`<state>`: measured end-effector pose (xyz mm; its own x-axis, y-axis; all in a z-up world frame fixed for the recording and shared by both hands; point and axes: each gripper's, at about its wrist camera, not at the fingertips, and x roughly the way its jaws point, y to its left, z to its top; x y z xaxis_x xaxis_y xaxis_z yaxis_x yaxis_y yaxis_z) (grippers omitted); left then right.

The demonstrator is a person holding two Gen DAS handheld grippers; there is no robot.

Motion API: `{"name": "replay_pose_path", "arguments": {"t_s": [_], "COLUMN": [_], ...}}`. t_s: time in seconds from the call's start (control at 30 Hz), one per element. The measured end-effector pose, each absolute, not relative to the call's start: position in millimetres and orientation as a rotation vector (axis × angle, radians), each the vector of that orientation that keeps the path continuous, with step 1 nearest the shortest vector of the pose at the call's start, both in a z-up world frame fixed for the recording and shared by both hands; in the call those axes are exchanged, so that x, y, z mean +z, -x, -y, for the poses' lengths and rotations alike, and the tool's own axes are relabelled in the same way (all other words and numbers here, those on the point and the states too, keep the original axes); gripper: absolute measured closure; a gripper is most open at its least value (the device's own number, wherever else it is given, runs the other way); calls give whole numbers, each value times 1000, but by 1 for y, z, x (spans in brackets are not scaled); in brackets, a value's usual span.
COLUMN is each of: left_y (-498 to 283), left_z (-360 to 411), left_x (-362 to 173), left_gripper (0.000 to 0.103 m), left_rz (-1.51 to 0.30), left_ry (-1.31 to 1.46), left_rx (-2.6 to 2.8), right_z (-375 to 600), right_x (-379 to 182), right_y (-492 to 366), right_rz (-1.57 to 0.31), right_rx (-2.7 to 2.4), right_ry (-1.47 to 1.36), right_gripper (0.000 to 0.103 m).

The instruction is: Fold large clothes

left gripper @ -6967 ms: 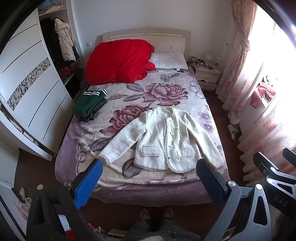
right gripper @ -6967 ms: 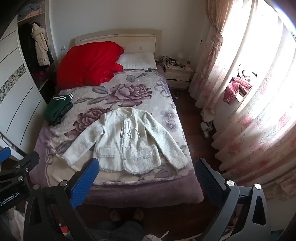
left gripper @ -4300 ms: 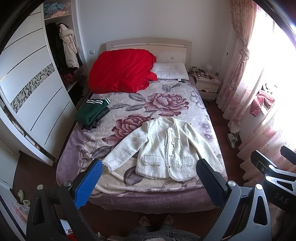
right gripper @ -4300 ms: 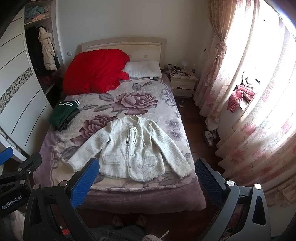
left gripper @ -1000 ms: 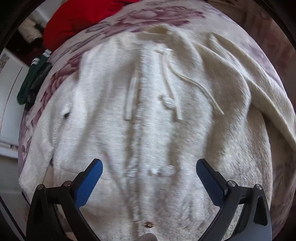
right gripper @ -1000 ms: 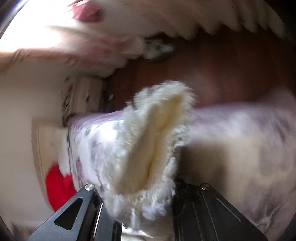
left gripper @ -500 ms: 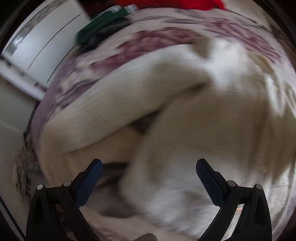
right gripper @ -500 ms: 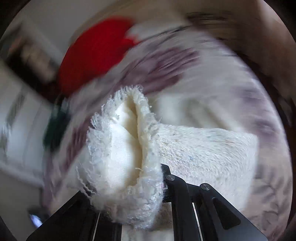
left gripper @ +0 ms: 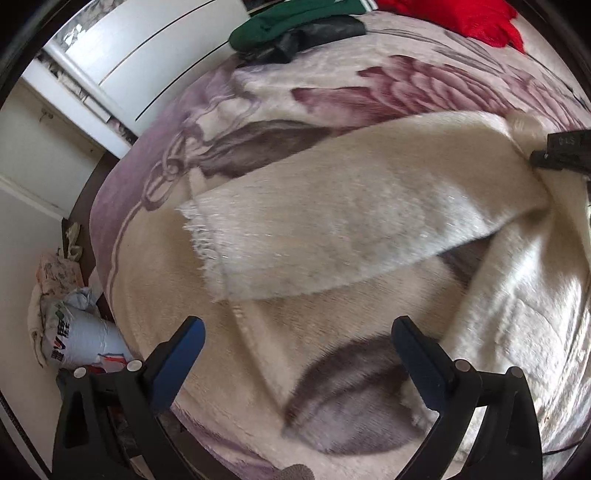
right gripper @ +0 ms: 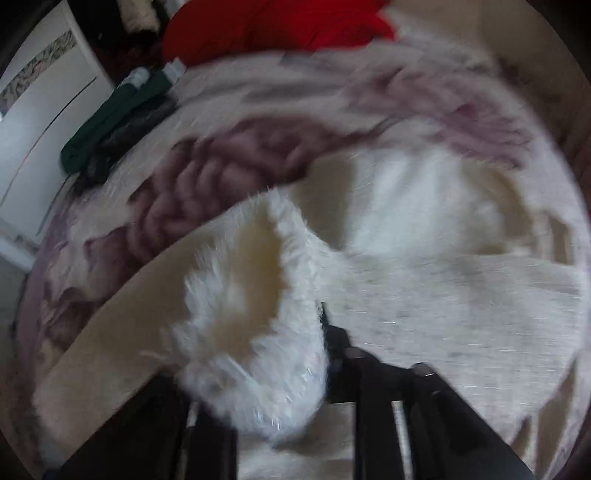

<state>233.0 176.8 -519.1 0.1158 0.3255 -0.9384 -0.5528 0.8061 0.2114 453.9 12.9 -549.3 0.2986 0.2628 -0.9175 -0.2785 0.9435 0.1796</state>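
A cream fuzzy jacket lies on the flowered blanket (left gripper: 369, 88). Its left sleeve (left gripper: 351, 214) stretches out flat, fringed cuff toward the bed's left edge, beside the body (left gripper: 535, 295). My left gripper (left gripper: 299, 354) hovers open over bare blanket just below that sleeve, holding nothing. In the blurred right wrist view, the other sleeve's cuff (right gripper: 251, 277) sits bunched between the jaws of my right gripper (right gripper: 258, 350), above the jacket's body (right gripper: 443, 314). Those jaws are opening with the cuff still between them. The right gripper's black frame (left gripper: 565, 155) shows at the left wrist view's right edge.
A folded green garment (left gripper: 295, 22) (right gripper: 110, 122) lies near the bed's left side. A red quilt (left gripper: 461, 14) (right gripper: 277, 26) is at the head. White wardrobe doors (left gripper: 147, 48) stand close on the left. Bags (left gripper: 74, 325) sit on the floor by the bed corner.
My left gripper has swung from over the jacket's front to the outstretched left sleeve. My right gripper has carried the other cuff from the bed's edge over the jacket's body.
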Motion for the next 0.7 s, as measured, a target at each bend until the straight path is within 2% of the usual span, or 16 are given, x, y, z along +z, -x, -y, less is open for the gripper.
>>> {"name": "replay_pose_path", "arguments": {"t_s": [0.03,0.07,0.27,0.43,0.53,0.57,0.6,0.63,0.67,0.7], "left_y": [-230,-226,-204,-189,-193,-196,-200,-206,-210,-216], "left_z": [-184,-189,-243,-290,-315,-320,-325,-331,-336,-341], "left_x": [-519,-518,-540,-580,-602,-606,-609,-610,-608,-601], "left_gripper": [0,0,0,0,0,8,23,32,55,74], "left_rz": [-1306,-1307,-1355,-1345,-1260,-1235,-1223,-1219,-1196,-1169], "left_ry": [231,246,496,861,1033,1056,1065,1063,1060,1043], "left_rx": [659,667,666,647,628,623,639,666,678,694], "right_z": [-13,-6,107,153,156,156,152,151,149,147], "right_x": [-553,-552,-509,-531,-547,-550,-554,-557,-559,-558], "right_y": [-458,-458,-424,-398,-387,-386,-385,-383,-381,-380], "right_rz": [-1271,-1299,-1242,-1327,-1344,-1345,-1348,-1347,-1344,-1338], "right_rx": [399,439,315,141,95,86,72,61,48,36], "right_ry": [-25,-93,-456,-587,-612,-626,-637,-644,-648,-649], "right_gripper": [49,46,38,38,38,38,38,38,38,38]}}
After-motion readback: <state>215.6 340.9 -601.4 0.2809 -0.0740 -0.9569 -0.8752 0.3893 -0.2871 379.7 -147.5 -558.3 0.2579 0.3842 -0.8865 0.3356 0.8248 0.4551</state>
